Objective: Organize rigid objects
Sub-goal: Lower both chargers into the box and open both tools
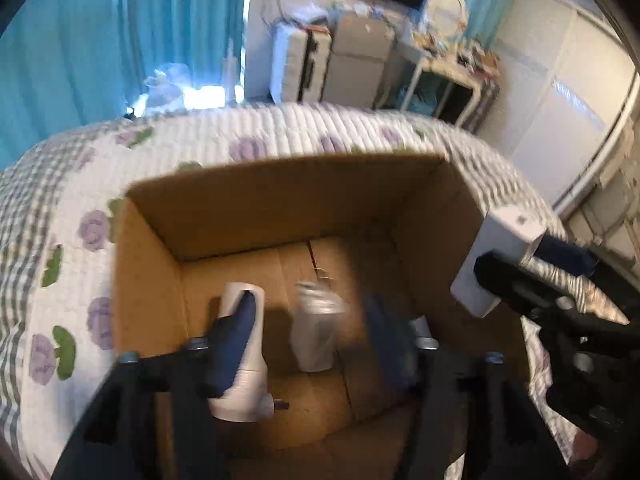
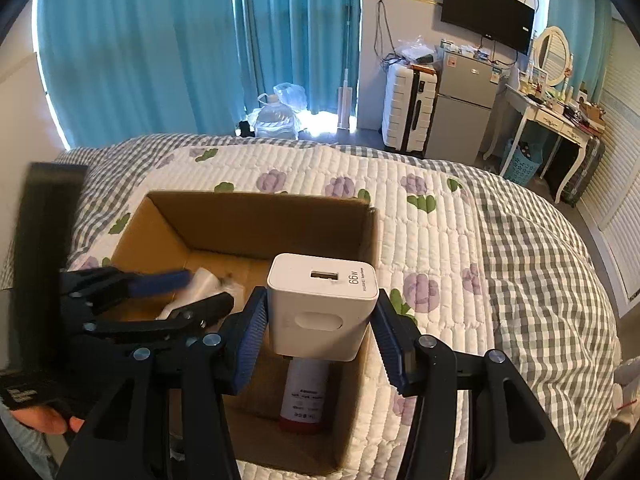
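An open cardboard box (image 1: 280,184) (image 2: 256,216) sits on the bed. My left gripper (image 1: 316,320) is open above the inside of the box; a white bottle (image 1: 316,332), blurred, is between its fingers without contact. A white cylinder (image 1: 248,360) lies on the box floor beside the left finger. My right gripper (image 2: 320,320) is shut on a white 66W charger (image 2: 322,304) (image 1: 496,256), held over the box's right side. A white bottle with a red base (image 2: 304,396) lies in the box below the charger.
The box rests on a quilted floral bedspread (image 2: 460,248). Beyond the bed stand a white suitcase (image 2: 408,108), a small fridge (image 2: 464,104), a dressing table (image 2: 552,116) and blue curtains (image 2: 160,48). A water jug (image 2: 276,120) is on the floor.
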Demonstrator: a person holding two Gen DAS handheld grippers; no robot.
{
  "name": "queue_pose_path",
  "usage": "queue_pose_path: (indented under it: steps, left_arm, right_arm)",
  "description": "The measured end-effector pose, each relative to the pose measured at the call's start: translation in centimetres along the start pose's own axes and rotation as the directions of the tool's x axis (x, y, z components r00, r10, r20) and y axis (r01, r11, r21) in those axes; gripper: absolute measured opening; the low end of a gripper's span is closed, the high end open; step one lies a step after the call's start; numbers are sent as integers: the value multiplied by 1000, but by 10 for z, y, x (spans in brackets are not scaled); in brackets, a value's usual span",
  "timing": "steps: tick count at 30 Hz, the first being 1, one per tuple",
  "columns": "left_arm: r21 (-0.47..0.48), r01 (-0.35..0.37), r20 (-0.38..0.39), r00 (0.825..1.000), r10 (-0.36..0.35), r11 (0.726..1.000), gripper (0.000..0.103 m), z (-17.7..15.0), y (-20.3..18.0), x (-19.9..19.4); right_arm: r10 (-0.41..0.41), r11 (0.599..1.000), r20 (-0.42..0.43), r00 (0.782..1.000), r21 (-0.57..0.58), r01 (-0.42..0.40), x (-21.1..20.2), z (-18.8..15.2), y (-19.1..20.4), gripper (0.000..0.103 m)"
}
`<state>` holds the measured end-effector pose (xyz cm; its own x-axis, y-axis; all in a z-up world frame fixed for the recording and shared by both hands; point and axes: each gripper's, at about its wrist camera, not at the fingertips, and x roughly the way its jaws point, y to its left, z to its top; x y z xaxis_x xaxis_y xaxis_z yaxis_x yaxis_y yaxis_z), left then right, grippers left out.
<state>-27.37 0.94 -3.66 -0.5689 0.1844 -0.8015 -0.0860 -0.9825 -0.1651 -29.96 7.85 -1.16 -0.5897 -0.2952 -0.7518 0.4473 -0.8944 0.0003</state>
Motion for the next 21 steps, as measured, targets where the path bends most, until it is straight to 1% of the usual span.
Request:
queue_pose_path:
  steps: [3,5,7,9,13,16,18,19,20,21]
  left_arm:
    - [-22,2,19,1000,-2,1000,65,2,4,-19]
    - [-44,-19,33,999,21,999,65,4,9,-32]
    - [-70,-23,65,997,28,997,66,6,18,-46]
    - [-72,-31,87,995,38,997,66,10,22,-53]
    - [-55,-97,144,984,104,994,68,13,24,-63]
    - [-38,-131,174,975,136,991,69,11,26,-64]
    - [-28,-147,189,971,149,989,69,10,26,-64]
    - [-28,-153,198,968,156,988,69,9,28,-65]
    - [-30,-161,207,965,163,987,69,8,29,-66]
    - [-31,-164,215,962,167,986,69,6,30,-68]
  right_arm:
    - [5,1000,-7,1000,2,-5,-2,2,0,51]
    - [5,1000,-10,1000,3,-5,0,4,0,51]
    - [6,1000,-14,1000,0,-6,6,6,2,51]
    - [12,1000,-32,999,-18,-13,16,10,8,51]
    - [13,998,-66,998,-53,-16,42,18,23,51]
    - [3,999,-92,996,-41,-6,60,20,28,51]
    - [-11,999,-83,997,-44,8,66,22,31,52]
    - [-28,998,-64,998,-51,24,64,24,31,57]
    - [-40,998,-49,998,-53,38,62,25,31,67]
    - [-44,998,-29,999,-49,42,56,26,30,69]
